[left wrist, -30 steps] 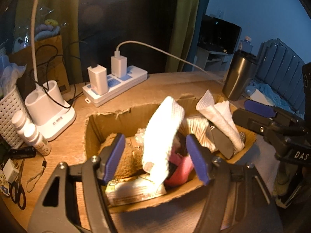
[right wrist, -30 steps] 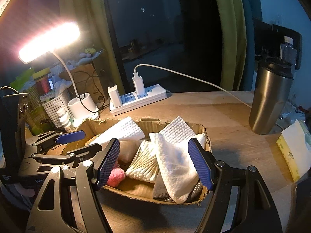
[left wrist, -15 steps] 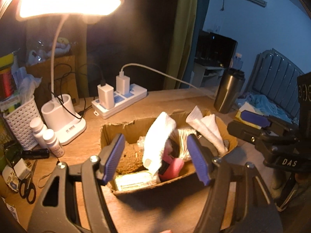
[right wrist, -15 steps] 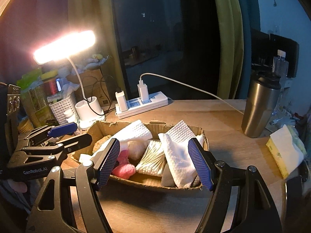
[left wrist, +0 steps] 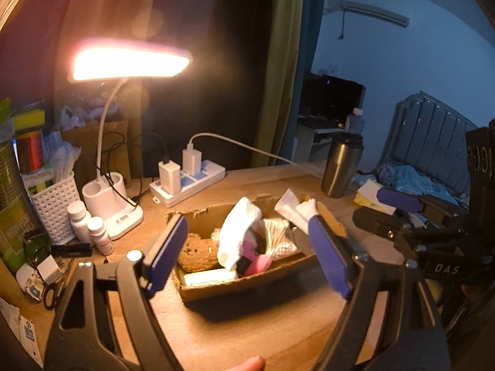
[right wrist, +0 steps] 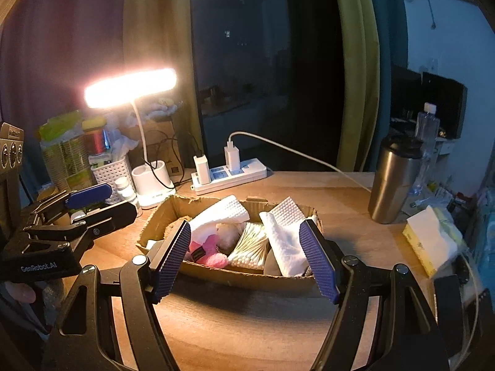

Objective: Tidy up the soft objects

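Observation:
A shallow cardboard box [left wrist: 241, 287] [right wrist: 247, 278] sits on the wooden desk. It holds white cloths [left wrist: 238, 228] [right wrist: 286, 244], a pink soft item [left wrist: 258, 262] [right wrist: 207, 249], a brown spongy lump [left wrist: 198, 252], a pack of cotton swabs [right wrist: 250, 245] and a flat packet [left wrist: 210, 276]. My left gripper [left wrist: 247, 253] is open and empty, raised before the box. My right gripper [right wrist: 244, 258] is open and empty, also back from the box. Each gripper shows in the other's view, the right one [left wrist: 399, 213] and the left one [right wrist: 92, 204].
A lit desk lamp [left wrist: 130, 65] with a white base [left wrist: 114, 207], a power strip [left wrist: 188, 182], a white basket [left wrist: 52, 207], small bottles [left wrist: 99, 235] and scissors [left wrist: 51, 293] crowd the left. A steel tumbler [right wrist: 393, 182] and a yellow tissue pack [right wrist: 430, 244] stand right.
Both grippers have pulled back and up from the box, which now looks smaller and farther. They stayed open and empty. The lamp head came into the left view.

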The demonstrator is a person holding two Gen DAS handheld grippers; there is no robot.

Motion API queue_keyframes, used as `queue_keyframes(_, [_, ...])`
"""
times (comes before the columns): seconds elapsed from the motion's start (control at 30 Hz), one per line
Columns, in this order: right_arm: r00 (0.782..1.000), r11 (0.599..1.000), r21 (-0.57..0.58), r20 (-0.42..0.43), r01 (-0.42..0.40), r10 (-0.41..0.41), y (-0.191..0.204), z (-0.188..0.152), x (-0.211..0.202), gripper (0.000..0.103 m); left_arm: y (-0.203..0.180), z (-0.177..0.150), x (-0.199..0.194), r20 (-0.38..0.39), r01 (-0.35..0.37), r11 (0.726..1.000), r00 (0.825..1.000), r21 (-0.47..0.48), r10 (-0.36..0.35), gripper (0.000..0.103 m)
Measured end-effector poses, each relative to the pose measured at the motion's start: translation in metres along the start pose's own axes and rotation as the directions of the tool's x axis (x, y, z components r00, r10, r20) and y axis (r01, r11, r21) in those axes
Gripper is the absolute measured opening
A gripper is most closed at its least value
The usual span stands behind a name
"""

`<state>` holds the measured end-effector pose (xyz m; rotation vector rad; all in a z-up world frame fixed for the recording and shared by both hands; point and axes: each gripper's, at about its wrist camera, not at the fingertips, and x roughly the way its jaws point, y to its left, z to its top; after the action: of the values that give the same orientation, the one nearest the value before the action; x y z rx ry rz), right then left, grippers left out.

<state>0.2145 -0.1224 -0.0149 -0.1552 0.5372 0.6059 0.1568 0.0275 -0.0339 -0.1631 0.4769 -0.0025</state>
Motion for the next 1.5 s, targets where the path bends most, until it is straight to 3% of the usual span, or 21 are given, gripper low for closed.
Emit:
queue_keyframes(0.57, [0.991,0.997,-0.028,0.11,0.075,-0.072,0.029,0.0,-0.078,0.076,-0.019,0.0,-0.074,0.112,0.023,0.999,0.993,0.046,-0.028,0.087])
queue_keyframes(0.67, [0.987,0.995,-0.031,0.135,0.097,-0.092,0.034,0.0,-0.095,0.076,-0.023,0.001,-0.087,0.121,0.027,0.998,0.992,0.054,-0.033,0.093])
queue_keyframes(0.97, [0.967,0.987,-0.006,0.198,0.162,-0.158,0.037,0.001,-0.145,0.076,-0.038,0.011,-0.129,0.171,-0.013,0.996,0.985,0.087,-0.002,0.096])
queue_keyframes(1.23, [0.96,0.98,0.026,0.198,0.199,-0.2,0.034,0.004,-0.173,0.077,-0.049,0.02,-0.155,0.206,-0.057,0.995,0.978,0.085,0.038,0.097])
queue_keyframes(1.27, [0.957,0.978,0.024,0.202,0.206,-0.206,0.035,0.005,-0.175,0.078,-0.051,0.021,-0.157,0.209,-0.05,0.995,0.978,0.087,0.031,0.097])
queue_keyframes(1.33, [0.951,0.976,0.031,0.222,0.215,-0.217,0.036,0.005,-0.184,0.091,-0.055,0.022,-0.162,0.218,-0.042,0.995,0.976,0.093,0.021,0.097])
queue_keyframes(1.4, [0.945,0.974,0.037,0.238,0.222,-0.225,0.037,0.005,-0.191,0.097,-0.059,0.022,-0.167,0.236,-0.047,0.993,0.972,0.109,0.02,0.097])
queue_keyframes(1.5, [0.935,0.968,0.042,0.253,0.247,-0.249,0.038,0.005,-0.198,0.099,-0.065,0.022,-0.171,0.238,-0.034,0.993,0.971,0.117,0.005,0.097])
